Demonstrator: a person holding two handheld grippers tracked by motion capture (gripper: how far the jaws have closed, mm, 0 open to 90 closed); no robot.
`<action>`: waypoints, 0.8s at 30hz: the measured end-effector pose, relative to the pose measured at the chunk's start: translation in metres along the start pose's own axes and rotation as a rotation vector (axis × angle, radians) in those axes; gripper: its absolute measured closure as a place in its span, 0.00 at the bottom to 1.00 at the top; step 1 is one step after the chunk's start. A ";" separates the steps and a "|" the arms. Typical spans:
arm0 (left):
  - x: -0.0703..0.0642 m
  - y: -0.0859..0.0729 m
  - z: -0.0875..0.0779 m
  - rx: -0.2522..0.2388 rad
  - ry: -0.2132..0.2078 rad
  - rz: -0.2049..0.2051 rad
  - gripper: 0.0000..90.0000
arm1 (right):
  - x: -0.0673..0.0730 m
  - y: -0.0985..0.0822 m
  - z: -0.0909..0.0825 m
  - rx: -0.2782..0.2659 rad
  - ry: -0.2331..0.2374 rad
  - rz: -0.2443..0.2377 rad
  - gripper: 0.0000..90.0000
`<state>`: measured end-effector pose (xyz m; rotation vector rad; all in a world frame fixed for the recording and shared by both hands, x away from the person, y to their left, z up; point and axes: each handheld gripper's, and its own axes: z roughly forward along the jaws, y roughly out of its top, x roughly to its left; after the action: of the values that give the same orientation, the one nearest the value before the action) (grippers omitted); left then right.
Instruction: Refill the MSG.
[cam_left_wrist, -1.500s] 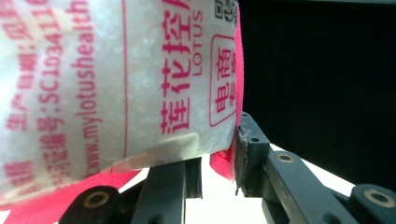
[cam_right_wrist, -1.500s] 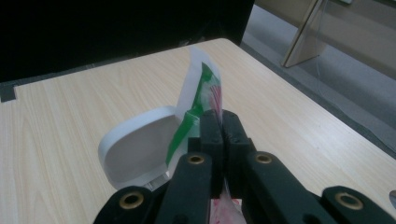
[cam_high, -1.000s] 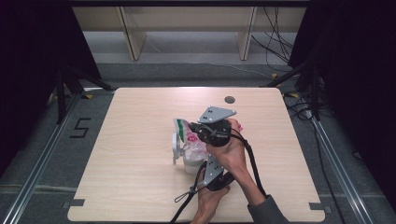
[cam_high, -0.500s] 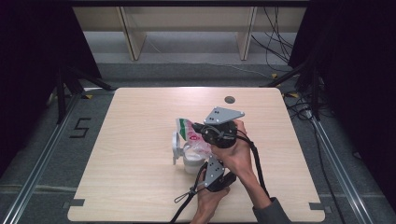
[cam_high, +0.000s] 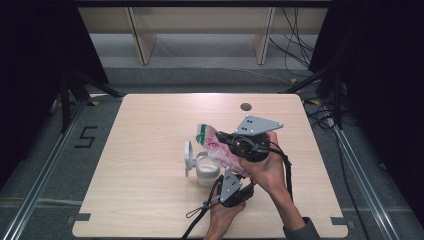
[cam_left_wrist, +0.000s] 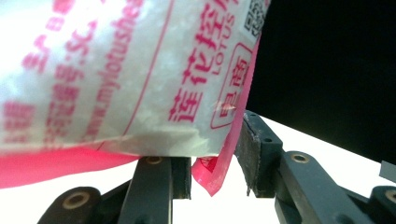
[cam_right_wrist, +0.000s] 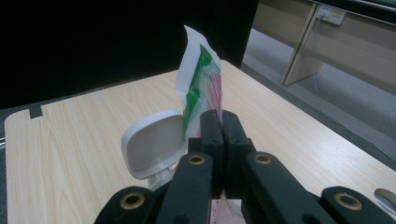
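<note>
A pink, white and green plastic pouch (cam_high: 212, 142) hangs tilted over a white tub (cam_high: 207, 172) whose hinged lid (cam_high: 189, 157) stands open. My right gripper (cam_high: 223, 141) comes in from the right and is shut on the pouch's edge; in the right gripper view the pouch (cam_right_wrist: 201, 77) rises above the closed pads (cam_right_wrist: 212, 128). My left gripper (cam_high: 237, 176) sits below the pouch, pointing up. Its jaws have just been opening. In the left gripper view the pouch's pink bottom corner (cam_left_wrist: 212, 175) hangs loose between the pads (cam_left_wrist: 254, 151).
The wooden table (cam_high: 150, 130) has a round cable hole (cam_high: 245, 106) near its far edge. Black cables (cam_high: 200, 215) trail off the front edge from the grippers. Dark curtains and floor rails flank the table.
My right gripper has carried the pouch a little to the right and upward. The left gripper stayed put and its jaws have parted from the pouch's bottom corner.
</note>
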<state>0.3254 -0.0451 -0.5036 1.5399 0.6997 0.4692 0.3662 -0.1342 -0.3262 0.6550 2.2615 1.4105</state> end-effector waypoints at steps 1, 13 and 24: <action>0.000 0.000 0.000 0.004 0.000 0.004 0.72 | 0.000 -0.001 -0.002 -0.016 -0.012 0.004 1.00; -0.003 0.002 -0.004 0.029 -0.024 0.018 0.63 | -0.012 -0.005 -0.024 -0.082 -0.029 0.045 1.00; -0.001 -0.001 -0.012 0.107 -0.023 -0.020 0.50 | -0.024 -0.019 -0.033 -0.121 0.012 0.101 1.00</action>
<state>0.3163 -0.0368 -0.5036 1.6341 0.7313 0.4035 0.3642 -0.1790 -0.3278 0.7328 2.1589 1.5884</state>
